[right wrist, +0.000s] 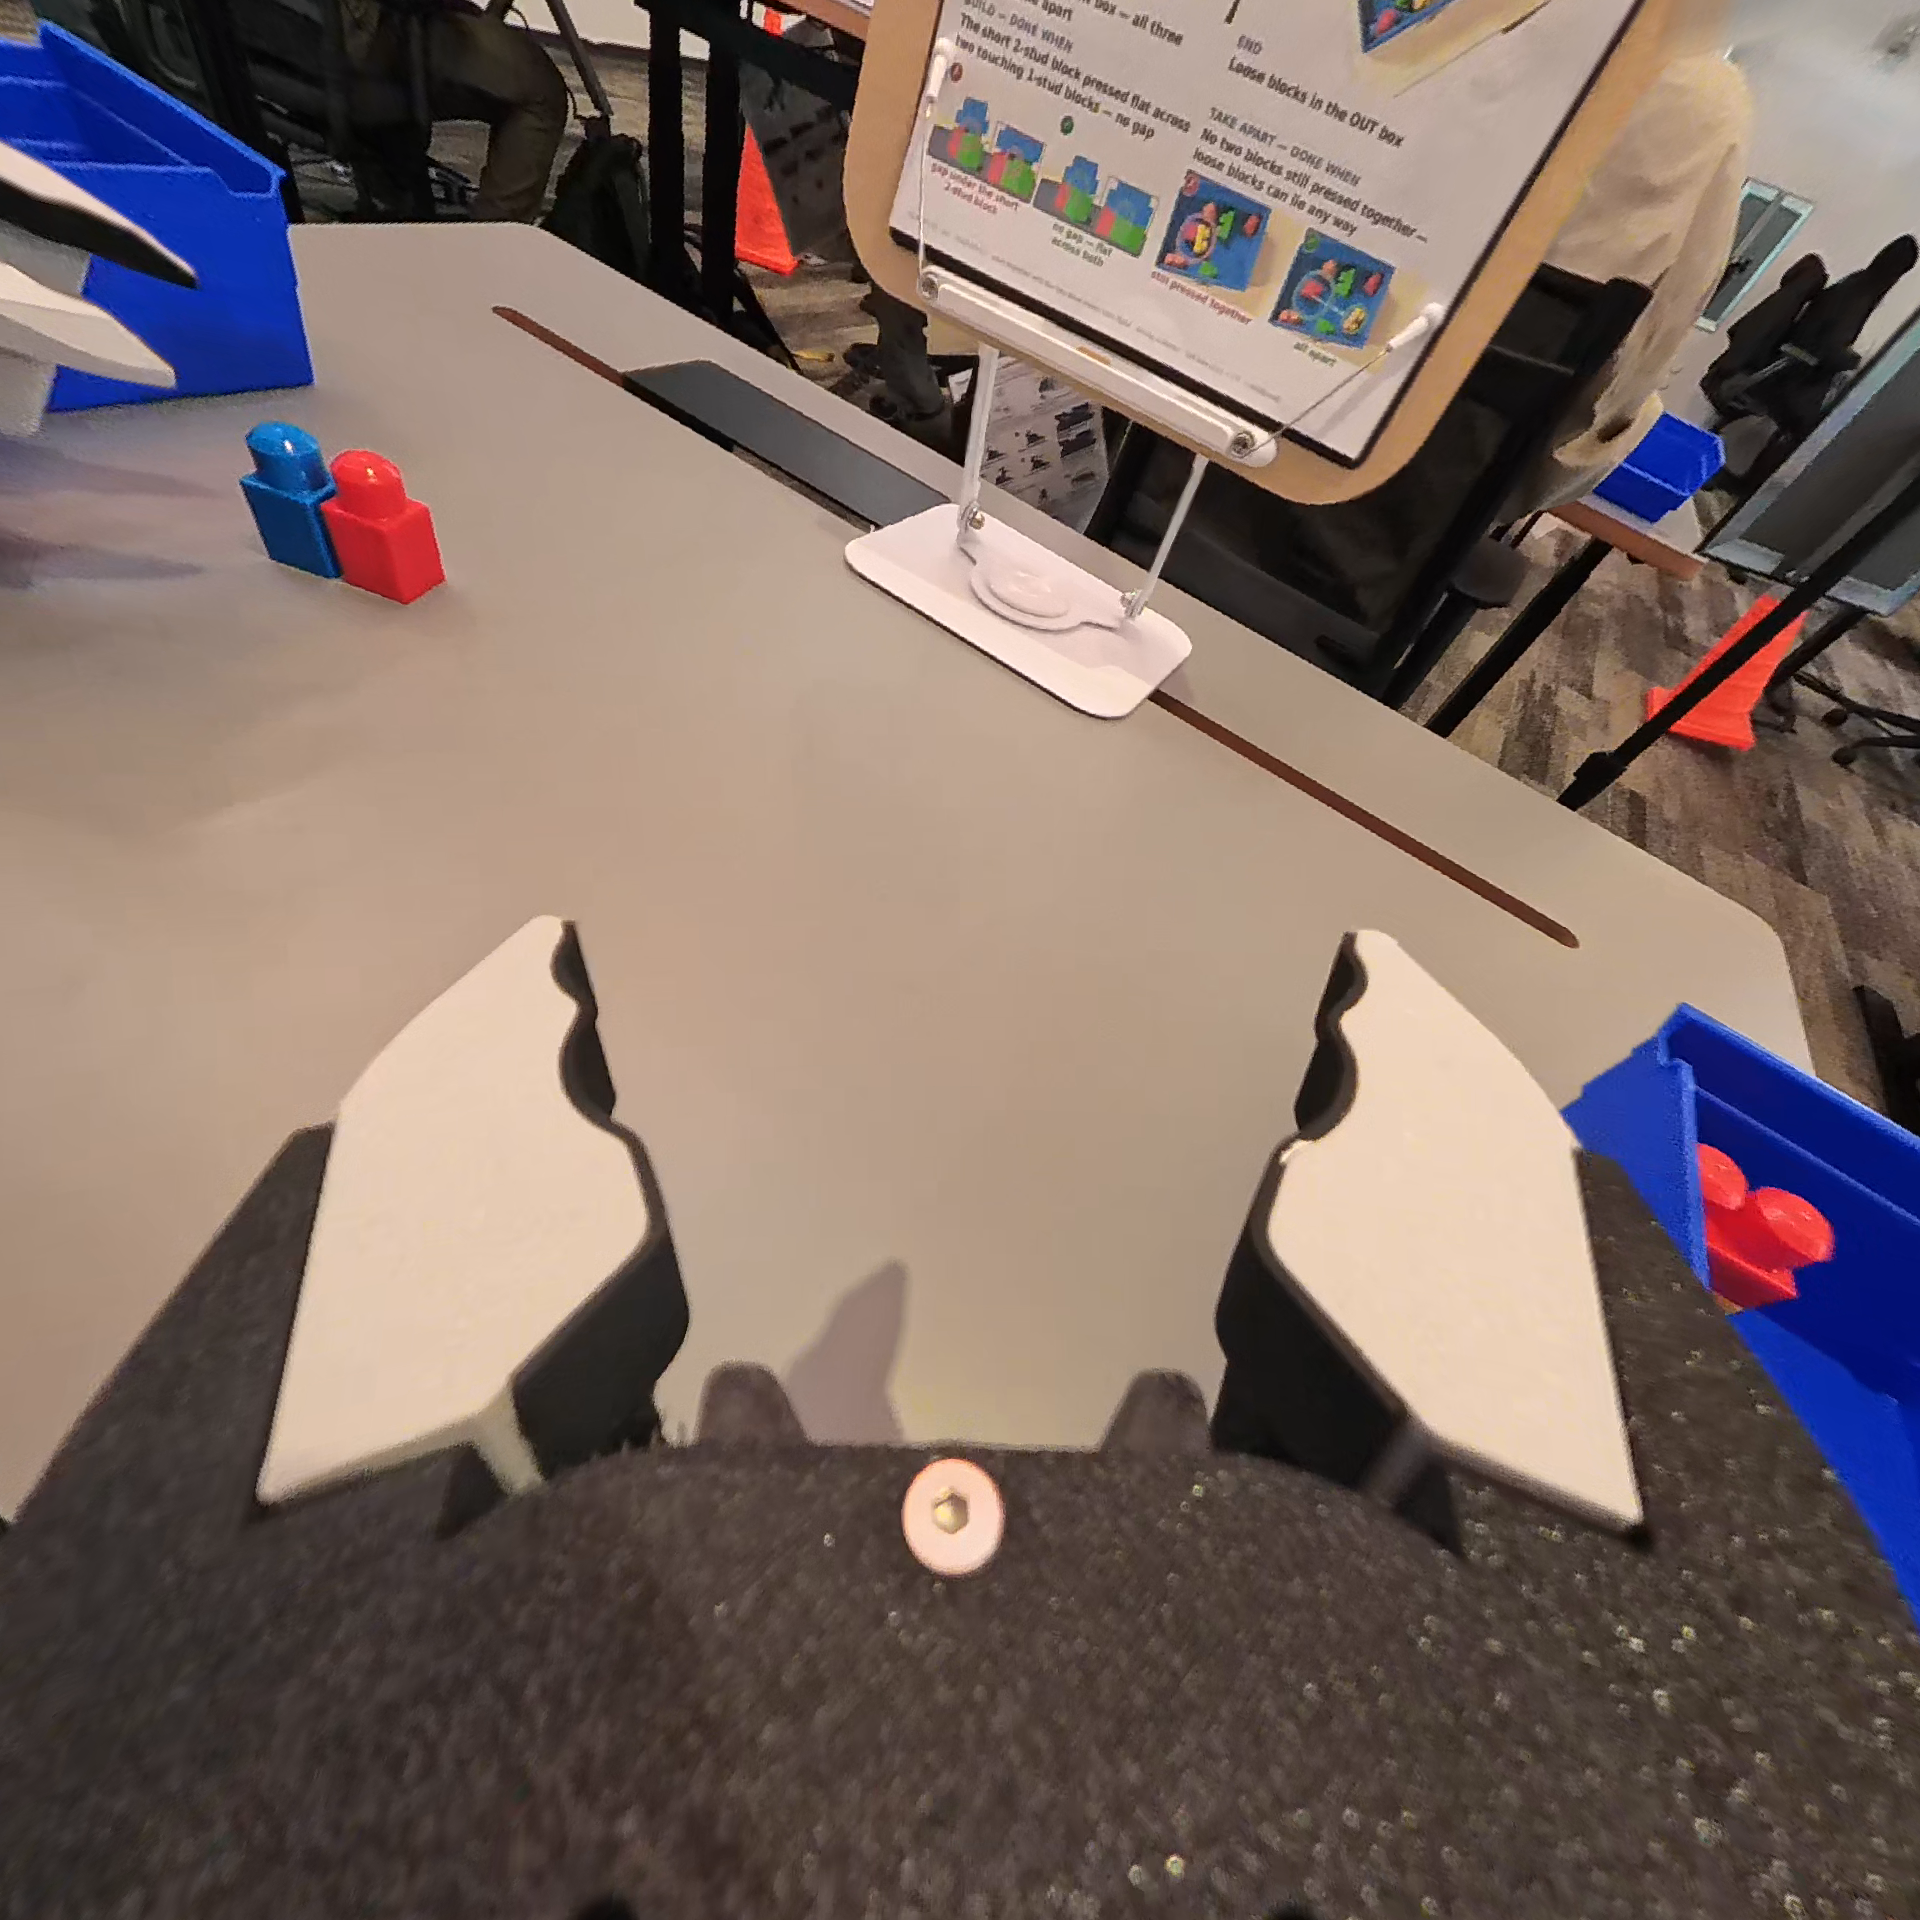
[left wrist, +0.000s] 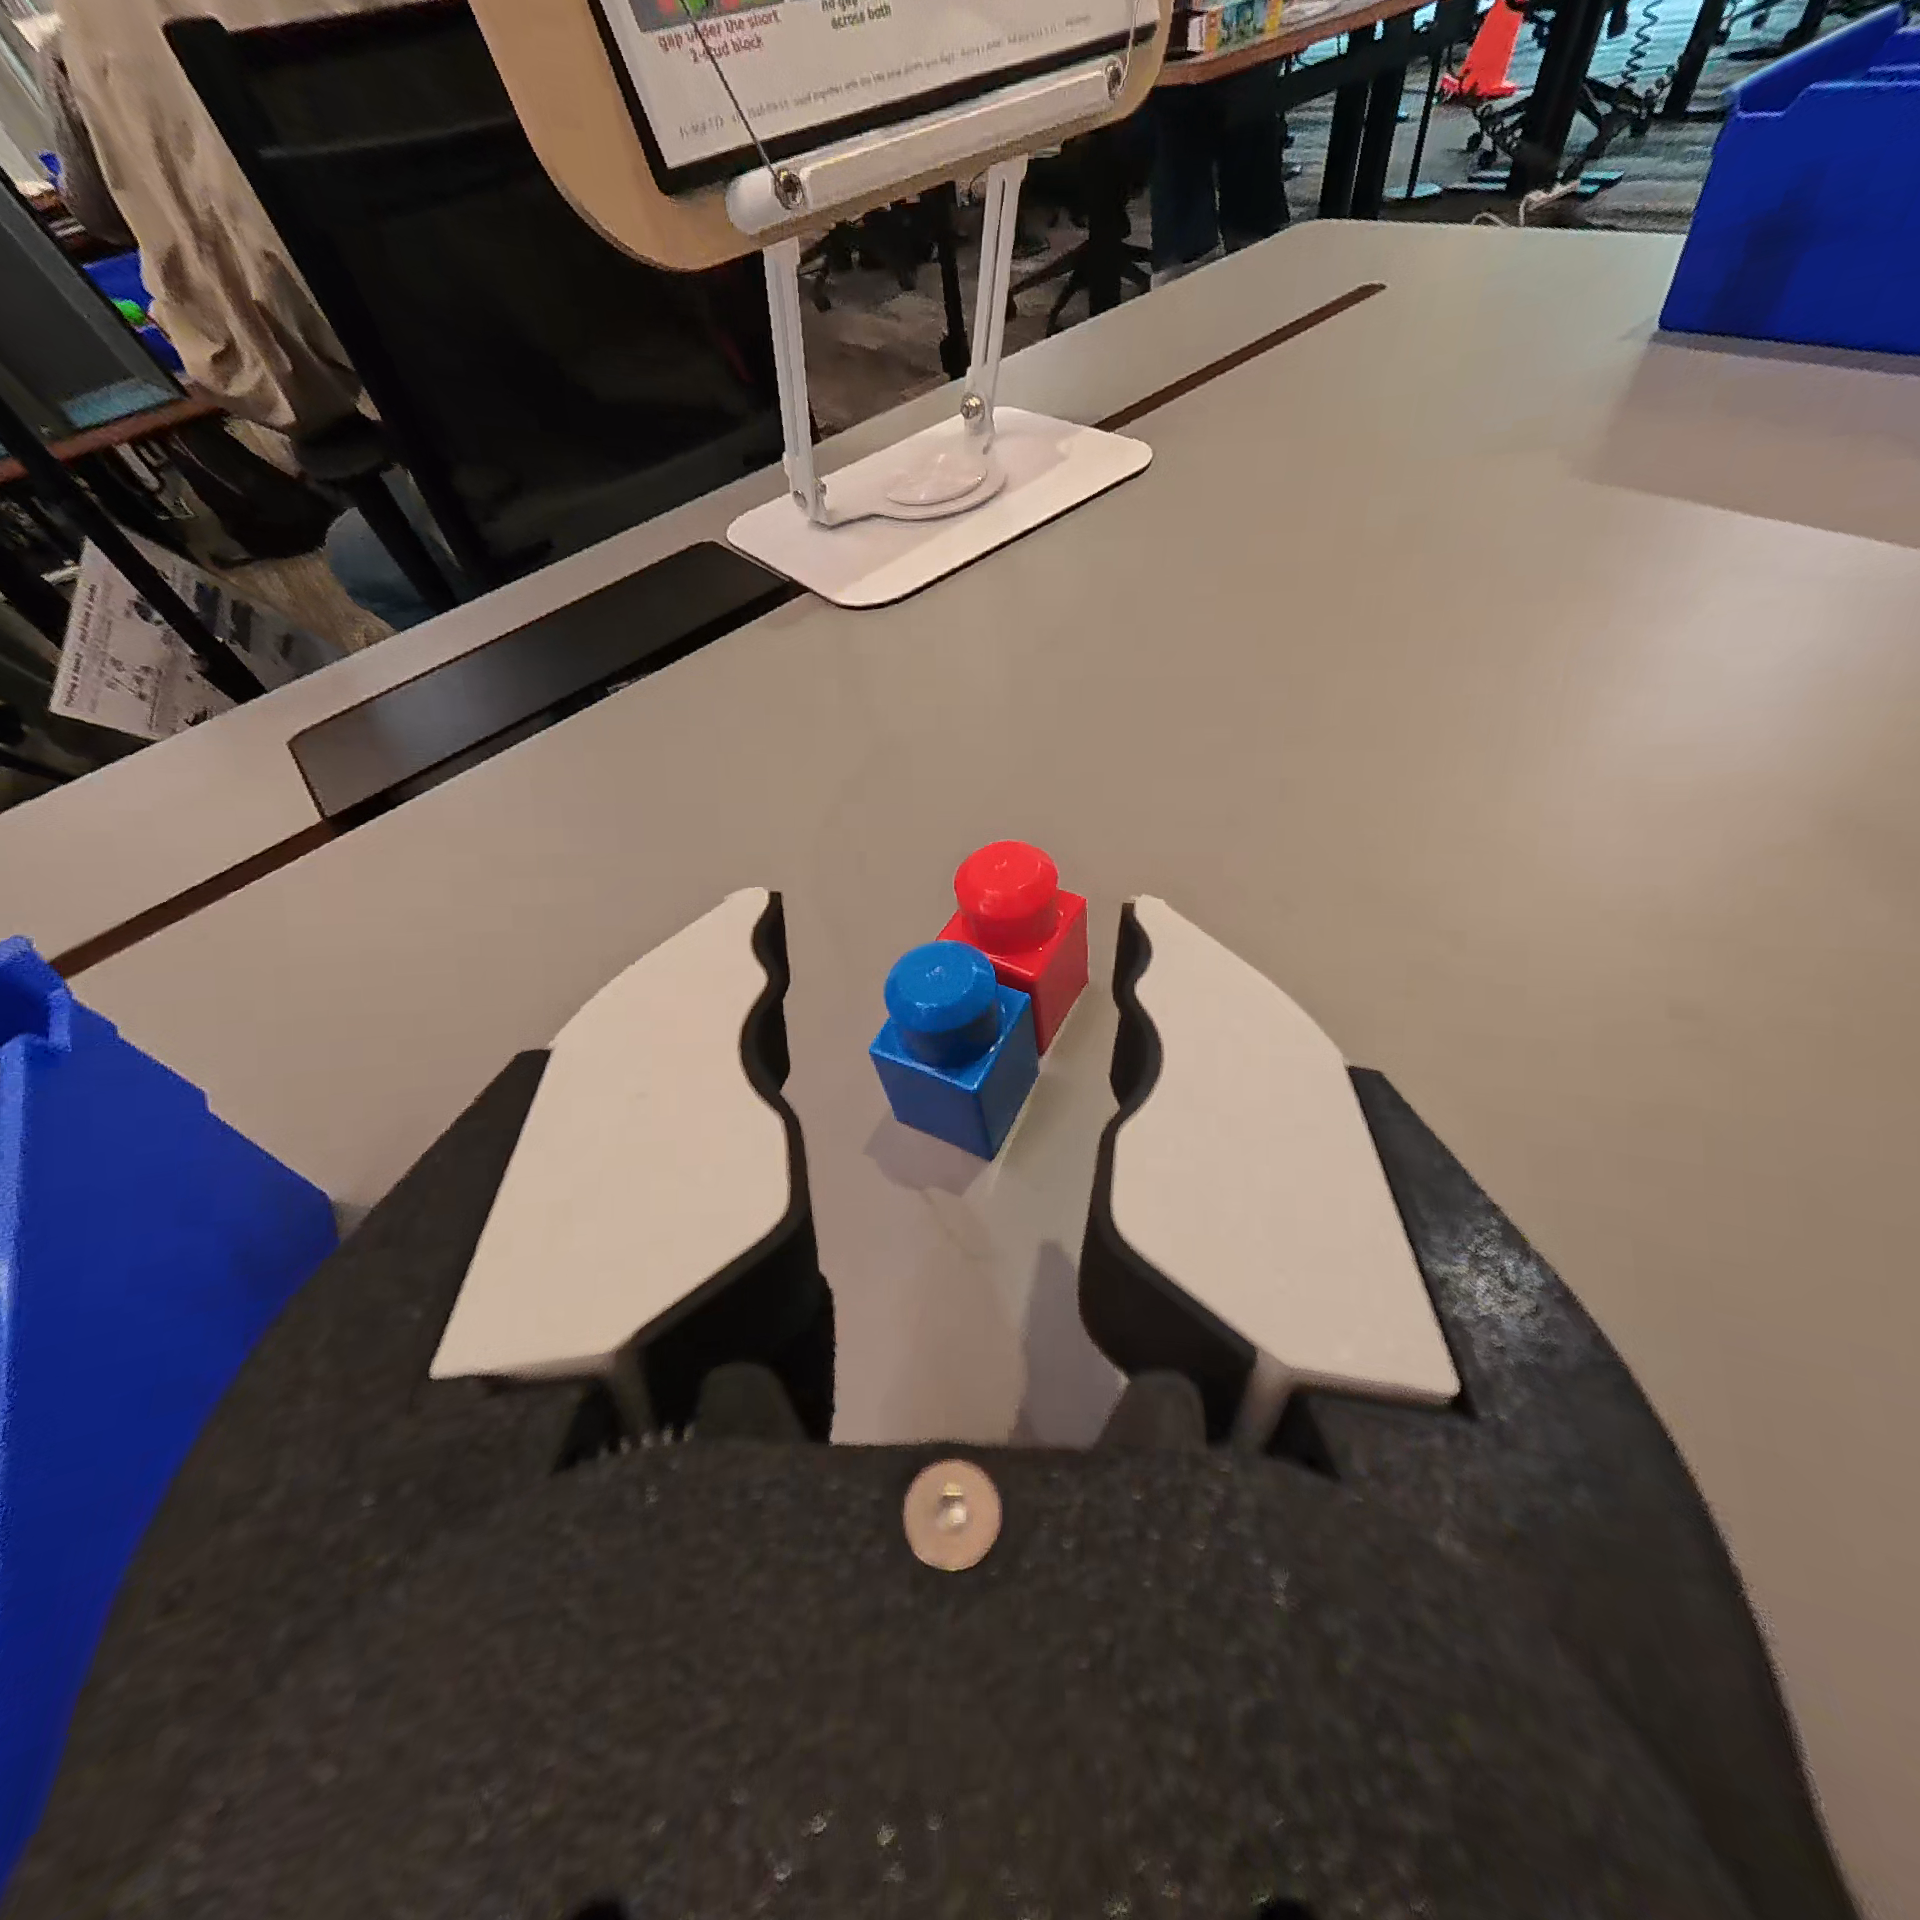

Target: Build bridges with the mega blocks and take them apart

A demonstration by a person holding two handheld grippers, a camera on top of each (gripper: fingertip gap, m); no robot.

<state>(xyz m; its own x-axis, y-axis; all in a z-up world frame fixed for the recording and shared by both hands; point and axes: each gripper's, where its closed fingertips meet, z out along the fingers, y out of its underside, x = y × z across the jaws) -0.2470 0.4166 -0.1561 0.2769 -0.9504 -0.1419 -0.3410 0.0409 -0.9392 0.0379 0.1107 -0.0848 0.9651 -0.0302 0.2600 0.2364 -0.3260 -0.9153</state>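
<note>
A blue plastic bin [right wrist: 156, 239] is sitting at the desk's far left corner in the right wrist view, likely kept at the edge so the middle stays free for building. Just in front of it the left gripper [left wrist: 951, 945] is hanging low over the grey desk [left wrist: 1351, 831], its jaws spread on either side of the two single-stud blocks without touching them. The blue single-stud plastic block [left wrist: 951, 1055] and the red single-stud plastic block [left wrist: 1018, 935] are standing upright on the desk toward its left side, sides touching; they appear set that way to act as the bridge's two supports with no gap between. A white metal stand holding a printed instruction board [right wrist: 1023, 592] is resting at the desk's far edge, tilted toward the worker so it can be read. The right gripper [right wrist: 956, 945] is hovering over bare desk, jaws spread wide and holding nothing, probably ready to fetch the spanning piece. At the desk's right edge a second blue plastic bin [right wrist: 1766, 1091] is holding a red two-stud plastic block [right wrist: 1756, 1242], within easy reach.
</note>
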